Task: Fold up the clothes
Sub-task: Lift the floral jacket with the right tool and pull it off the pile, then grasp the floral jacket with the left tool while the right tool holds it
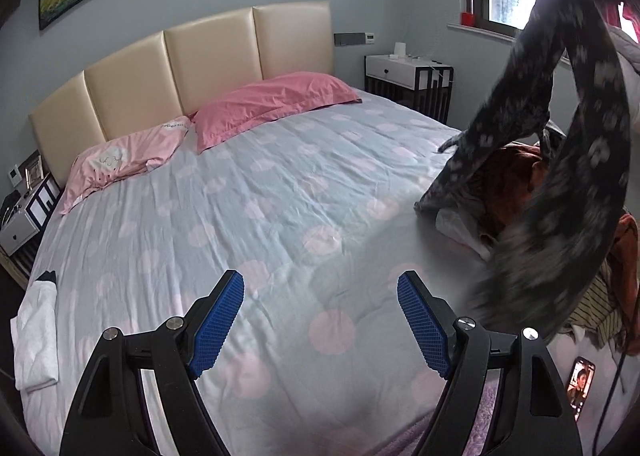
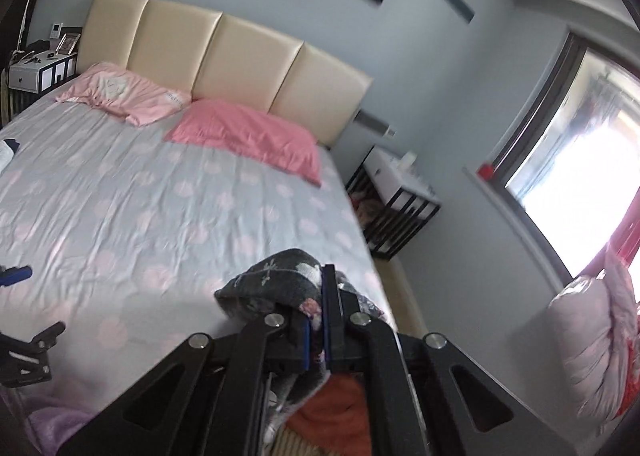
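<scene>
Left wrist cam: left gripper (image 1: 320, 320) hangs over the bed (image 1: 260, 196) with jaws spread wide, nothing in them. That dark grey floral garment (image 1: 576, 160) dangles up at the right, above the clothes pile (image 1: 516, 184). Right wrist cam: right gripper (image 2: 316, 320) has its jaws pinched tight on the garment (image 2: 280, 276), over the bed's right edge.

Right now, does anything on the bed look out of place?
Yes. A phone with its screen lit lies at the bed's near edge beside the clothes pile, where the swinging dark floral garment could cover it.
</scene>
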